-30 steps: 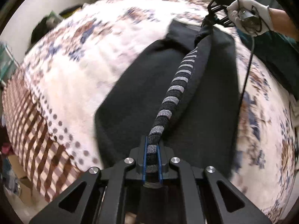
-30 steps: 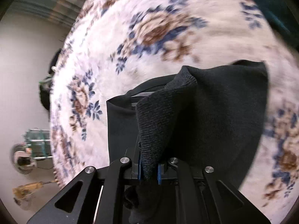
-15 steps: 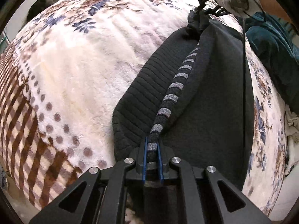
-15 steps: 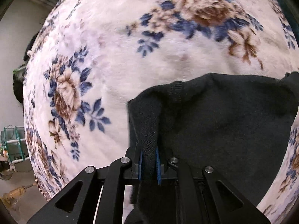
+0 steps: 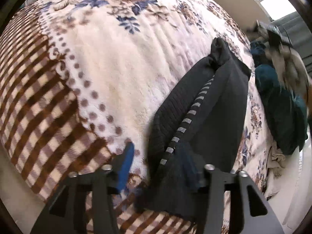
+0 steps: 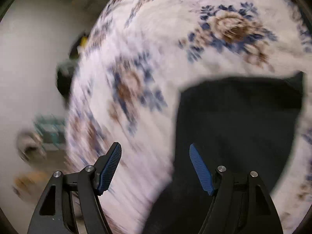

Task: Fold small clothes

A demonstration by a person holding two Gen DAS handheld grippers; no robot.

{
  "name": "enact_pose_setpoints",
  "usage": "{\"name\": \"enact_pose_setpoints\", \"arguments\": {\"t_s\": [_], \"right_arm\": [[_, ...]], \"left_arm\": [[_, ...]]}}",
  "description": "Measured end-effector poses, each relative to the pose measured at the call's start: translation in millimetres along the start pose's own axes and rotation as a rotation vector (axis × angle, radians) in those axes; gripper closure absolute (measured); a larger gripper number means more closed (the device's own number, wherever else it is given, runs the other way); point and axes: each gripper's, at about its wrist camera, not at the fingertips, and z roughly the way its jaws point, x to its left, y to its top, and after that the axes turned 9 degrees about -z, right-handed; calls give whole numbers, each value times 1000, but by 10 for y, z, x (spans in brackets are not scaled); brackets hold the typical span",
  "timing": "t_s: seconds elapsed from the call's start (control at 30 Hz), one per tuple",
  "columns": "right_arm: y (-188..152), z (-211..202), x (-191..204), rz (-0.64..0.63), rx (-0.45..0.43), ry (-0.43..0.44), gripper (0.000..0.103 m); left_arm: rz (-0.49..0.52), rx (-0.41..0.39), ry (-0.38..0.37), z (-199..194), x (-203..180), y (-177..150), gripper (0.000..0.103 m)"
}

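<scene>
A black knitted garment [image 5: 218, 105] with a grey-striped fold edge [image 5: 183, 130] lies folded lengthwise on the floral blanket [image 5: 117, 62]. My left gripper [image 5: 158, 167] is open; its near hem drapes between the jaws and hides the right pad. The blue left pad [image 5: 126, 165] shows. In the right wrist view the same garment [image 6: 237, 128] lies flat on the blanket [image 6: 156, 39]. My right gripper [image 6: 155, 167] is open and empty just above the garment's left edge. The right wrist view is blurred by motion.
A dark teal garment [image 5: 282, 109] is heaped at the right of the bed, with a beige cloth [image 5: 276, 159] below it. The blanket's brown checked border [image 5: 39, 107] marks the bed's edge. Blurred furniture [image 6: 48, 128] stands on the floor beyond the bed.
Both grippers have opened and let go of the black garment, which now lies on the blanket. The right gripper has pulled away from it, and the views have swung.
</scene>
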Motion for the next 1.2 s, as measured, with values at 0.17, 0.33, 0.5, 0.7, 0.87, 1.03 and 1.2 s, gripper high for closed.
{"name": "enact_pose_setpoints", "arguments": {"t_s": [0.17,0.33,0.5,0.7,0.87,1.03,1.2], "right_arm": [[-1071,21,-52,21,127,-37,28],[-1723,193,-89,73,166,7,28],[-2035,290,-132,125,165,33,28],[-2281,463,-92,121,205,37,28],[-2495,555,-35,190,216,132,28],[-2627,970,444,209,280,212,28],[-2829,1373,720,169,346,96,99]], "left_arm": [[171,69,46,215,-297,1,48],[244,132,113,603,-530,8,48],[51,109,100,602,-116,416,48],[200,187,183,595,107,434,48],[168,137,191,286,159,398,48],[96,63,268,165,245,470,48],[25,57,266,88,344,462,48]]}}
